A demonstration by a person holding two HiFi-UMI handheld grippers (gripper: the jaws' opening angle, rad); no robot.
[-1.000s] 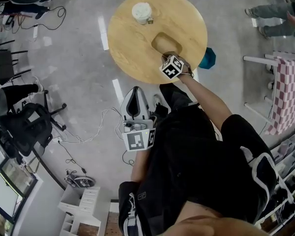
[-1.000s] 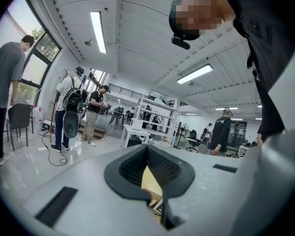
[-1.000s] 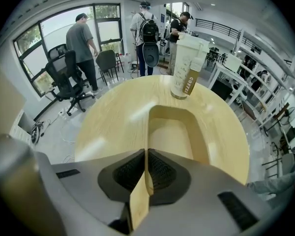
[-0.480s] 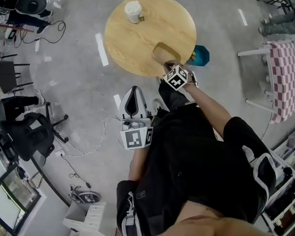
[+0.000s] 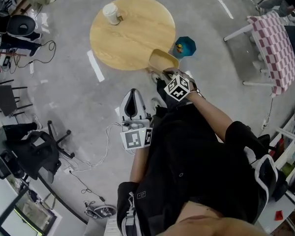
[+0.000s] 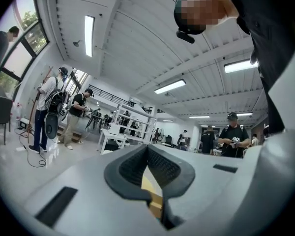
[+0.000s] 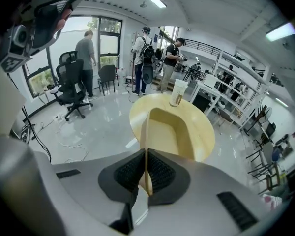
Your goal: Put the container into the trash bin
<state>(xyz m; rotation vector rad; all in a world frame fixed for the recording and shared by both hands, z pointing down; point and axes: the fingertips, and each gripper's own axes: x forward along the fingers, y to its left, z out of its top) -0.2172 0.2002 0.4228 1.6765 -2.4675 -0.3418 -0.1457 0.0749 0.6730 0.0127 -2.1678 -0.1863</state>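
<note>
Near table [image 5: 123,33], right gripper [image 7: 146,173] pinching container [image 7: 172,132] wall

A large open lab or workshop hall is indicated by a polished concrete floor [image 5: 59,97] strewn with cables [image 7: 69,146], office chairs [image 7: 71,87], metal shelving racks [image 6: 133,124], strip lights [image 6: 170,86] under a high ribbed ceiling [image 6: 137,33], and several standing people [image 6: 45,109].

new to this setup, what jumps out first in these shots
The beige container, pinched by one wall in the shut right gripper, is held at the near edge of the round wooden table. A teal trash bin sits right beside that table, and a lidded cup stands near its far edge.
</note>
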